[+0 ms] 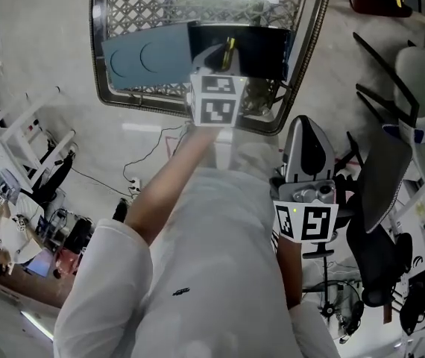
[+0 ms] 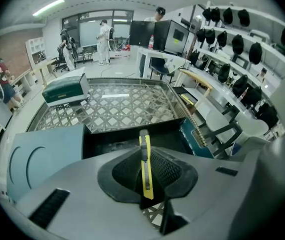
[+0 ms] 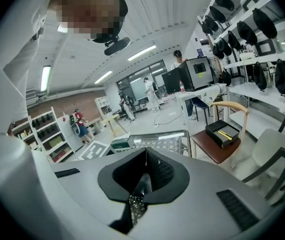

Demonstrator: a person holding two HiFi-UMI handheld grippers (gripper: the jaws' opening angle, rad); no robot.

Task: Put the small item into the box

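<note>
My left gripper (image 1: pixel 224 64) reaches out over the lattice-topped table (image 1: pixel 302 21) and is shut on a yellow utility knife (image 1: pixel 230 51). In the left gripper view the knife (image 2: pixel 145 171) stands on edge between the black pads, its tip poking past the fingertips. Just below and ahead lies an open black box (image 2: pixel 127 140) with its blue lid (image 2: pixel 40 159) folded out to the left. My right gripper (image 1: pixel 303 136) is held back near the person's body, shut with nothing in it.
A green box (image 2: pixel 65 90) sits at the table's far left. To the right a wooden chair (image 3: pixel 217 151) carries a black tray (image 3: pixel 222 132). Black chairs (image 1: pixel 391 200) stand to my right, desks and shelves lie beyond, and people are at the room's far end.
</note>
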